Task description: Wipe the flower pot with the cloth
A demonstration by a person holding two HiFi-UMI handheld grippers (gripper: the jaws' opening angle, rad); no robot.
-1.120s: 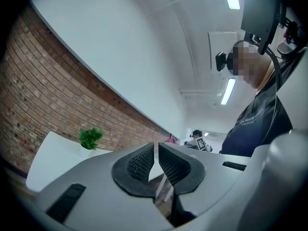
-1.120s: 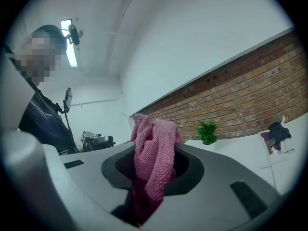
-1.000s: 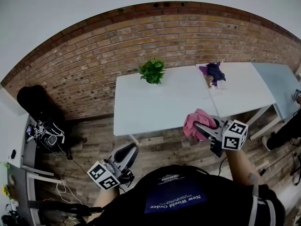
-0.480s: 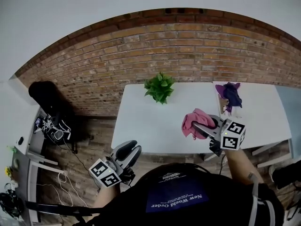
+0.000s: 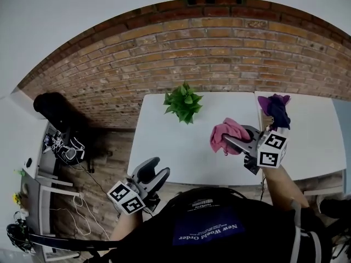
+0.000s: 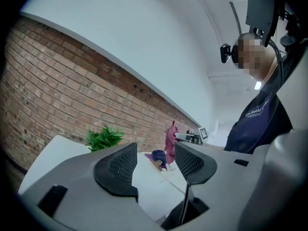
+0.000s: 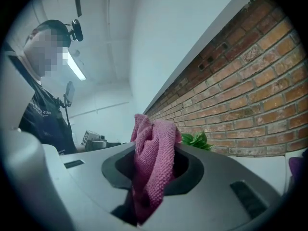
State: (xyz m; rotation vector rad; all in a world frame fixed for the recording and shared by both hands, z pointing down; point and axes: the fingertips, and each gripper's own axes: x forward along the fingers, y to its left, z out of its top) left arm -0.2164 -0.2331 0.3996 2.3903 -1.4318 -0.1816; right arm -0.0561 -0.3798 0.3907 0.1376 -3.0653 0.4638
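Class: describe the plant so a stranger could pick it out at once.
Find the brick wall; a white table stands before it. At its far edge, towards the left, sits the plant: the only green, leafy thing, unlike the pink cloth and purple bundle.

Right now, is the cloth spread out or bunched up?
Bunched up: the cloth is clamped in the right gripper, crumpled into hanging folds, not laid flat.
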